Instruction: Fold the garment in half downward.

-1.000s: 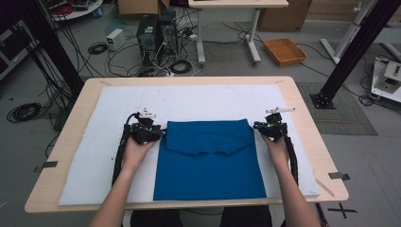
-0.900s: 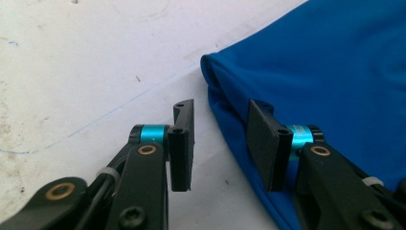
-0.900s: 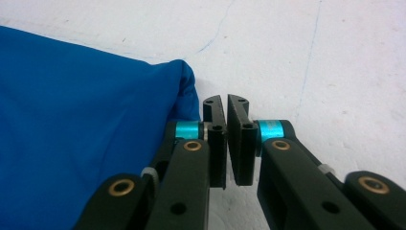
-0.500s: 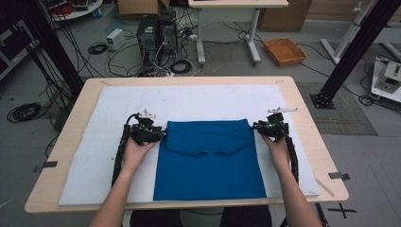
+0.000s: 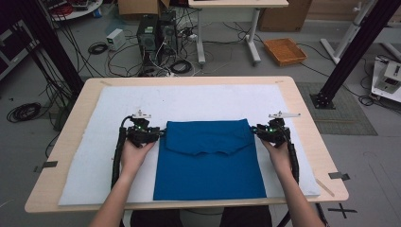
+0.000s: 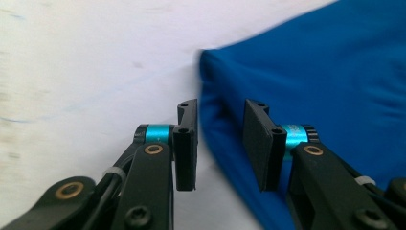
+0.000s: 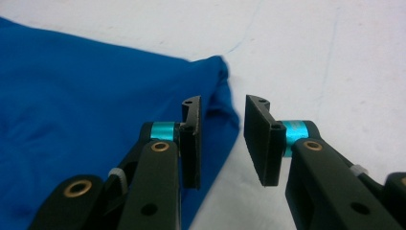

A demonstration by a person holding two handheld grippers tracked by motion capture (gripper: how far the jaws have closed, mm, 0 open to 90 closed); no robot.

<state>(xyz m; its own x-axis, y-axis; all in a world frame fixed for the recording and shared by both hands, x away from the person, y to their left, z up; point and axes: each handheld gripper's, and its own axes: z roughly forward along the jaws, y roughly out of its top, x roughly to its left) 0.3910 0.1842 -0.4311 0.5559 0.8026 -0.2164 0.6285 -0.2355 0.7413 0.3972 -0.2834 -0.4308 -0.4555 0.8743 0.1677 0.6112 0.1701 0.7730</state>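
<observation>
Folded blue cloth (image 5: 210, 161) mid-bench, white mat (image 5: 94, 165) bare around | left tongs (image 6: 220, 143) closing, right tongs (image 7: 221, 141) opening: both parted astride cloth corners, gripping nothing.

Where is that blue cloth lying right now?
In the high view the folded blue cloth lies mid-table on the white mat, between the left tool and the right tool.

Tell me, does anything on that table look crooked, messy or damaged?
Nothing stands out. The blue cloth lies folded and fairly square on the white mat, its top flap's lower edge a little wavy. The left claw and right claw sit open at its upper corners.
</observation>
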